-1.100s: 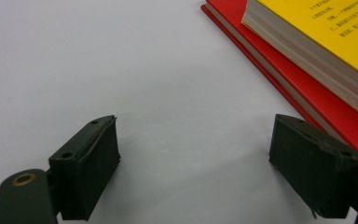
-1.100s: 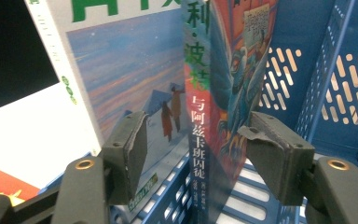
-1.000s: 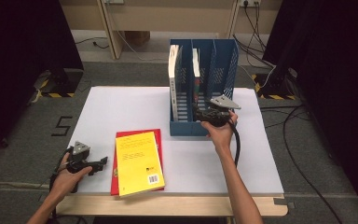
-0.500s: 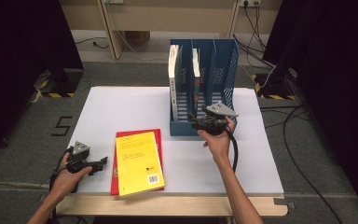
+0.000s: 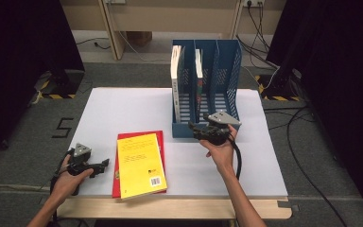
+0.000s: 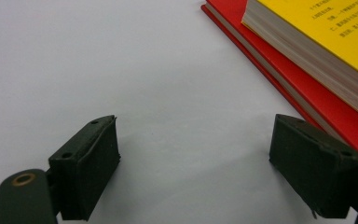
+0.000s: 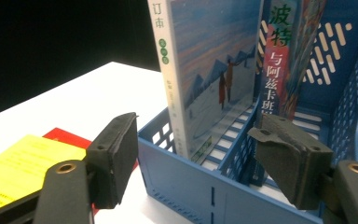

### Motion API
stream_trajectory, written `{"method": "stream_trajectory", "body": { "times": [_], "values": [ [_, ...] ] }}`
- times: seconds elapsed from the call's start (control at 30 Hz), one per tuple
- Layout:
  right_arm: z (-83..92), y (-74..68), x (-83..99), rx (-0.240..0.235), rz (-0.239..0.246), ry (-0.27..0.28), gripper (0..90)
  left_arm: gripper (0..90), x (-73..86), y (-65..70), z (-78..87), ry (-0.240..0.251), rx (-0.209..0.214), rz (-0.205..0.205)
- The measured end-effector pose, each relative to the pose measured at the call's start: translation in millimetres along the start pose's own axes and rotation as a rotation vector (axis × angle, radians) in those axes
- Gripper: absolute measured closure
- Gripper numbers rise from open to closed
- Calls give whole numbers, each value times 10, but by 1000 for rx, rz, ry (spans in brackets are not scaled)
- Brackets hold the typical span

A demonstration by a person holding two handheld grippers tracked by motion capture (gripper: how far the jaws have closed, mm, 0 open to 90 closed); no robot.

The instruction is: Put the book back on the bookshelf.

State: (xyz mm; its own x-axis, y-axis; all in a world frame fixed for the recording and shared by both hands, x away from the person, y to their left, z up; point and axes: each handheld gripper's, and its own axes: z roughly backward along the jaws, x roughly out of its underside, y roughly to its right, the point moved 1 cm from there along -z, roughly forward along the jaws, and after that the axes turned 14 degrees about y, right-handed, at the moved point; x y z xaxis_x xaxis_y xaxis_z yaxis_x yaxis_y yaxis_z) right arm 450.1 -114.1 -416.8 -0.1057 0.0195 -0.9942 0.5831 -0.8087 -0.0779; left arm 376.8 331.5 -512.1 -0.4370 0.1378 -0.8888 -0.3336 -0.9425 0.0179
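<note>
A blue three-slot file rack [image 5: 229, 80] stands at the table's far middle. A white-spined book [image 5: 175, 71] stands upright in its left slot and a colourful book [image 5: 198, 71] in its middle slot. My right gripper [image 5: 192, 127] hovers just in front of the rack [image 7: 191, 186], open. Its jaws have just been opening, with nothing between them, and they face the white-spined book [image 7: 205, 70] and the colourful book [image 7: 284, 60]. A yellow book [image 5: 139, 163] lies on a red book [image 5: 118, 187] near the front. My left gripper [image 5: 105, 163] rests open on the table just left of them, empty [image 6: 196, 126].
The white table [image 5: 123, 109] has bare room at its left and far left. The rack's right slot [image 5: 217, 90] holds nothing. The yellow book [image 6: 326, 28] and the red book [image 6: 307, 93] lie close to my left gripper's right jaw. A cable [image 5: 238, 156] trails from the right gripper.
My right hand has drawn back from the rack's front toward the near edge and slightly left. The left hand and all the books have stayed put.
</note>
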Motion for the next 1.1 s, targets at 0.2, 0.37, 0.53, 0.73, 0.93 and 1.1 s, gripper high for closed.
{"method": "stream_trajectory", "body": {
  "times": [0.2, 0.37, 0.53, 0.73, 0.93, 1.1],
  "values": [
    [23, -71, 27, -14, -5, -19, 258, 148, 0, 0, 0, 0, 0, 1],
    [36, -104, 56, -25, -10, -29, 259, 147, -1, 0, 0, -1, 0, 0],
    [72, -112, 76, -27, -29, -24, 247, 146, -1, -1, -1, -1, 1, 1],
    [104, -134, 97, -46, -39, -19, 227, 145, -1, -2, -1, -2, 2, 1],
    [131, -158, 110, -56, -42, -7, 214, 145, -1, -1, -1, -2, 2, 0],
    [148, -182, 137, -73, -36, -9, 198, 145, -1, -1, 0, -2, 1, -1]
  ]
}}
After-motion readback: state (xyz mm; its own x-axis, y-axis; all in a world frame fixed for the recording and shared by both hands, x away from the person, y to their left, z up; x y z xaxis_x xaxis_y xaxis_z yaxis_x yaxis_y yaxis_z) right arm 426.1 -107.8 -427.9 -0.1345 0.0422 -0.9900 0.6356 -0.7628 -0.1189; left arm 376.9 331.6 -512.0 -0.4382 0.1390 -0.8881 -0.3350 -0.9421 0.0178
